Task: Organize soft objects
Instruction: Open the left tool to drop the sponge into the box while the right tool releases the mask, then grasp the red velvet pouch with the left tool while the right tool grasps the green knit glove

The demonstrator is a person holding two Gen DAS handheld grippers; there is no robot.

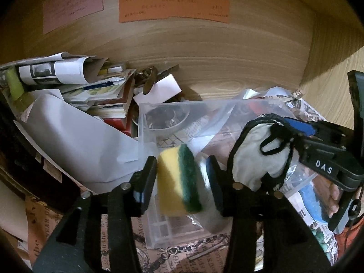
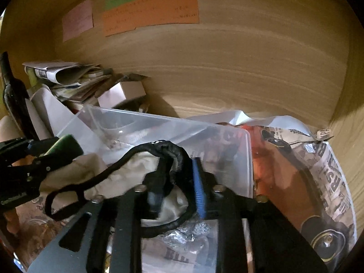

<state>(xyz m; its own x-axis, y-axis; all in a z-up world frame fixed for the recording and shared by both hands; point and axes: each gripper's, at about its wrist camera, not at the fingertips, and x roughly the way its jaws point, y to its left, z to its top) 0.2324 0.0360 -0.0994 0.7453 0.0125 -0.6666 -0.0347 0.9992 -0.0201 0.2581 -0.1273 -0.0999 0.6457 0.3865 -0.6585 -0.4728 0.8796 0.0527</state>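
Observation:
My left gripper [image 1: 179,182] is shut on a yellow and green sponge [image 1: 179,179] and holds it over a clear plastic box [image 1: 150,118]. My right gripper [image 2: 177,182] is shut on a white cloth pouch with black trim and cord [image 2: 141,166], above the same clear box [image 2: 227,136]. In the left wrist view the pouch [image 1: 254,157] hangs from the right gripper [image 1: 293,132] just right of the sponge. In the right wrist view the left gripper [image 2: 54,150] with the sponge's green edge [image 2: 66,144] is at the left.
All this is inside a wooden cabinet with coloured paper notes [image 1: 173,6] on its back wall. A pile of papers and books [image 1: 91,91] fills the left. Printed paper lining [image 2: 329,182] and an orange item [image 2: 279,170] lie to the right. A dark bottle [image 2: 11,91] stands at far left.

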